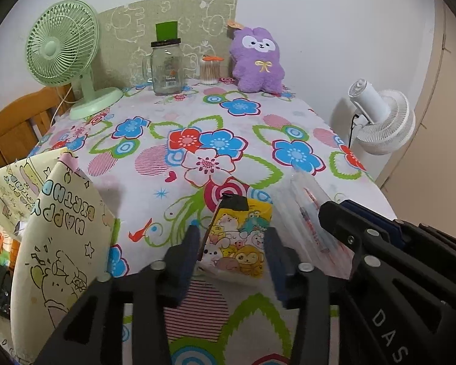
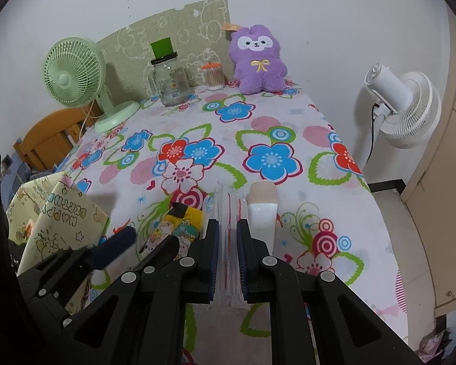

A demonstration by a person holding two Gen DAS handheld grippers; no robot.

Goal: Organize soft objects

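Observation:
My left gripper is open, its jaws on either side of a yellow cartoon-print packet lying on the flowered tablecloth. The packet also shows in the right wrist view. My right gripper is shut on a clear plastic pack with red-printed contents, seen in the left wrist view just right of the packet. A white and beige roll lies right of the pack. A purple plush toy sits at the table's far edge.
A cream "Happy Birthday" bag stands open at the table's left front. At the back stand a green desk fan, a glass jar and a cotton-swab tub. A white floor fan stands right of the table.

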